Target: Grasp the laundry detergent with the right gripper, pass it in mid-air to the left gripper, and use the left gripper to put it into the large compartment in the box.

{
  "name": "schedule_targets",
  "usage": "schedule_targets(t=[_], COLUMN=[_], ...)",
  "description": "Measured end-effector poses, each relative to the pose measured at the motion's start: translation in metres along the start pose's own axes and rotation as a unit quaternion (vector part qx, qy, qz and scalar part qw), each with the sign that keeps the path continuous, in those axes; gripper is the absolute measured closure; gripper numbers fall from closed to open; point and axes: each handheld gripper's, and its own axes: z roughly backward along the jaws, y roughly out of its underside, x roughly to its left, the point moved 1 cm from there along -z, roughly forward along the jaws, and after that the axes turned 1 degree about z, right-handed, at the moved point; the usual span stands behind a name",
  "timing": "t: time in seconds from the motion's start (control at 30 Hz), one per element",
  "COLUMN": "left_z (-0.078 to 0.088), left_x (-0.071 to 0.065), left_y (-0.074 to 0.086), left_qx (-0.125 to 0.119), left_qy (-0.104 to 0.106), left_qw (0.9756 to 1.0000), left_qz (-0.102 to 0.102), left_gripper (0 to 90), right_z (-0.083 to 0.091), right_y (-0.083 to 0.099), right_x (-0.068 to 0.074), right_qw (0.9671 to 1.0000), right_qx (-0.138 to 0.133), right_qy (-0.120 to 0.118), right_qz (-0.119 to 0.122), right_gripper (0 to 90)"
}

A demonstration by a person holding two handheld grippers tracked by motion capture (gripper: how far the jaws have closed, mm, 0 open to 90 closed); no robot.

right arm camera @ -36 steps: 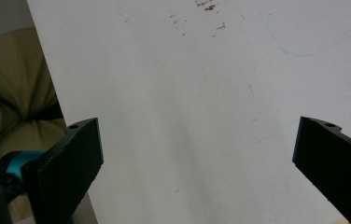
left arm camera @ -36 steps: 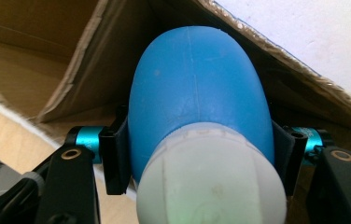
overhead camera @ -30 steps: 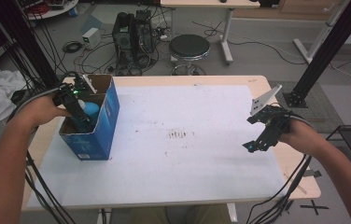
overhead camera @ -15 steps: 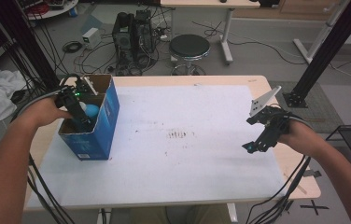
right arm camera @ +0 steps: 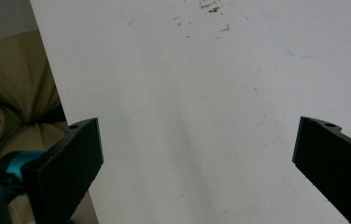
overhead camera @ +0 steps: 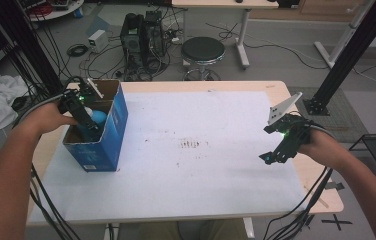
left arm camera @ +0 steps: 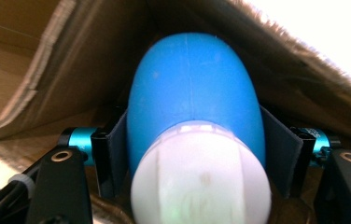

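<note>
Gripping the blue-and-white object point(left arm camera: 194, 135) inside the box point(overhead camera: 110, 135), the left tool point(overhead camera: 87, 122) should lift straight, clearing cardboard; the right tool point(overhead camera: 277, 150) idles wide over the surface point(overhead camera: 186, 170).

Blue-and-white object point(left arm camera: 194, 140): smooth, egg-like blue body with a rounded white end facing the left gripper view's camera; a fine seam runs along the blue part. It sits clamped between the two dark pads of the left gripper point(overhead camera: 87, 120), inside the open-topped blue cardboard box point(overhead camera: 110, 137). The box stands upright near the 9 o'clock edge of the white surface point(overhead camera: 201, 165), its brown inner walls surrounding the object.
</note>
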Motion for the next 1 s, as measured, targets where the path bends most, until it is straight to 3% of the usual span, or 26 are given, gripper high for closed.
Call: schedule_targets(t=[0.03,0.27,0.3,0.37,0.47,0.5,0.57,0.6,0.73,0.77,0.83,0.87,0.93,1.0], left_z=[0.004,0.02,0.022,0.027,0.036,0.04,0.045,0.045,0.057,0.063,0.069,0.073,0.076,0.082], left_x=[0.003,0.002,0.0,-0.001,-0.005,-0.005,-0.009,-0.013,-0.019,-0.018,-0.022,-0.022,-0.03,-0.034], left_y=[0.0,0.005,0.006,0.006,0.006,0.006,0.005,0.005,0.0,-0.001,-0.004,-0.006,-0.009,-0.013], left_qx=[0.01,-0.01,-0.022,-0.022,-0.029,-0.021,-0.034,-0.06,-0.06,-0.039,-0.043,-0.041,-0.072,-0.081], left_qy=[-0.001,-0.009,-0.009,-0.014,-0.008,-0.006,-0.008,-0.008,-0.001,0.001,0.005,0.006,0.008,0.01], left_qw=[0.9998,0.9999,0.9997,0.9996,0.9995,0.9997,0.9994,0.9978,0.998,0.9992,0.9991,0.9991,0.9973,0.9966], left_qz=[-0.017,-0.006,0.005,0.007,0.003,-0.005,0.003,0.028,0.022,-0.004,-0.003,-0.012,0.013,0.012], left_gripper=[33.3,33.3,33.3,28.2,28.2,28.2,28.2,28.2,28.2,28.2,28.2,28.2,28.2,28.2], right_z=[0.0,0.0,0.0,0.0,0.0,0.0,0.001,0.001,0.001,0.002,0.002,0.003,0.003,0.004], right_y=[0.0,-0.002,-0.002,-0.002,-0.001,-0.001,-0.002,-0.002,-0.004,-0.004,-0.004,-0.004,-0.003,-0.003], right_x=[0.0,0.001,0.002,0.002,0.002,0.002,0.003,0.003,0.004,0.004,0.004,0.004,0.005,0.005], right_qw=[1.0,1.0,1.0,1.0,1.0,1.0,1.0,1.0,0.9999,1.0,0.9999,0.9999,0.9999,0.9999], right_qx=[-0.001,0.0,0.0,0.0,-0.001,-0.001,0.001,-0.001,-0.005,-0.003,-0.006,-0.006,-0.008,-0.008], right_qy=[0.0,0.002,0.002,0.003,0.003,0.003,0.004,0.004,0.004,0.005,0.004,0.005,0.005,0.006], right_qz=[0.001,0.004,0.003,0.003,0.005,0.005,0.003,0.003,0.007,0.004,0.008,0.009,0.005,0.007], right_gripper=[0.7,0.7,0.7,0.7,0.7,0.8,0.7,0.7,0.7,0.7,0.7,0.7,0.8,0.7])
